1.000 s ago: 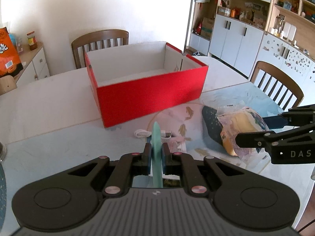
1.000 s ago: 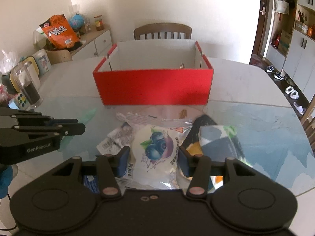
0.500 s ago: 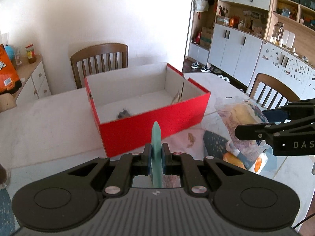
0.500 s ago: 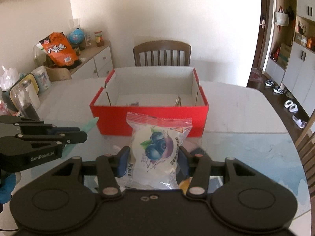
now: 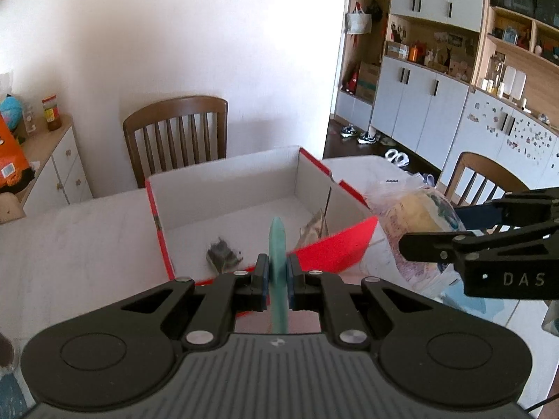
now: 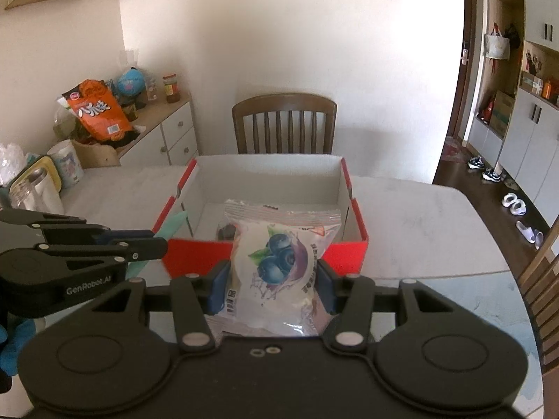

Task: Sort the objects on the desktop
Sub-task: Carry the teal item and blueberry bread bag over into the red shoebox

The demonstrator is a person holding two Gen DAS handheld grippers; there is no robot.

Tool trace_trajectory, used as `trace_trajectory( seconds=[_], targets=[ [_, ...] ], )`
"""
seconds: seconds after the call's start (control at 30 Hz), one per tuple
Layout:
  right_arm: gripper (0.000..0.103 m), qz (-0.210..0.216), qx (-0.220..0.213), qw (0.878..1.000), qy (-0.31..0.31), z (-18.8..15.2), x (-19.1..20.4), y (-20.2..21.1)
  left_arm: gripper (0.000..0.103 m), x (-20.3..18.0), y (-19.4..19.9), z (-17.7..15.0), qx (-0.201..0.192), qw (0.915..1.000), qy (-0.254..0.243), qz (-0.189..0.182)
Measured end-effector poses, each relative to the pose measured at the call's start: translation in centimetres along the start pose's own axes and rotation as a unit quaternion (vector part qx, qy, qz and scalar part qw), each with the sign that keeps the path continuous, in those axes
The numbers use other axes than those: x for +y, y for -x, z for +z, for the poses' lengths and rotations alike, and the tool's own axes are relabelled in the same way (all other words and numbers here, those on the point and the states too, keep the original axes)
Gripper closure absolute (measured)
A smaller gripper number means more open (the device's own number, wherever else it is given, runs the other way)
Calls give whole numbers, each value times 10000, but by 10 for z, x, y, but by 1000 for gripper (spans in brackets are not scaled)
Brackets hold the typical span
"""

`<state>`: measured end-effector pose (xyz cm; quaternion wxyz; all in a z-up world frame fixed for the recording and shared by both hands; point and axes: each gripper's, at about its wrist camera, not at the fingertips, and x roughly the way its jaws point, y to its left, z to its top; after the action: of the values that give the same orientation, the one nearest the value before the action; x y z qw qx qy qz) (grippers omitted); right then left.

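While right gripper (image 6: 270, 288) clamps blueberry snack bag (image 6: 277, 269), only left view shows left gripper (image 5: 278, 279) pinching teal strip (image 5: 278, 272) over red box (image 5: 335, 244) near rim.

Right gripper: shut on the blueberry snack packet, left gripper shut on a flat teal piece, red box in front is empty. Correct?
Not quite: the red box is not empty. The left wrist view shows a small dark item and a clear wrapper on its floor. The right gripper does clamp the blueberry snack packet, and the left gripper the flat teal piece.
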<state>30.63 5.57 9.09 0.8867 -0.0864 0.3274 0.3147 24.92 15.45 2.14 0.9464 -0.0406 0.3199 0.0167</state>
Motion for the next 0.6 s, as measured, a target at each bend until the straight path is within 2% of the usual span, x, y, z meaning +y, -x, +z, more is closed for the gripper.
trace_trajectory(
  seconds=[0.4, 0.6],
  targets=[
    [53, -83, -147, 9998, 87, 33, -4, -23, 94, 19, -30, 38, -74, 9999, 41, 64],
    [53, -143, -135, 9997, 164, 47, 1, -45, 94, 30, -51, 52, -44, 9997, 46, 215]
  ],
)
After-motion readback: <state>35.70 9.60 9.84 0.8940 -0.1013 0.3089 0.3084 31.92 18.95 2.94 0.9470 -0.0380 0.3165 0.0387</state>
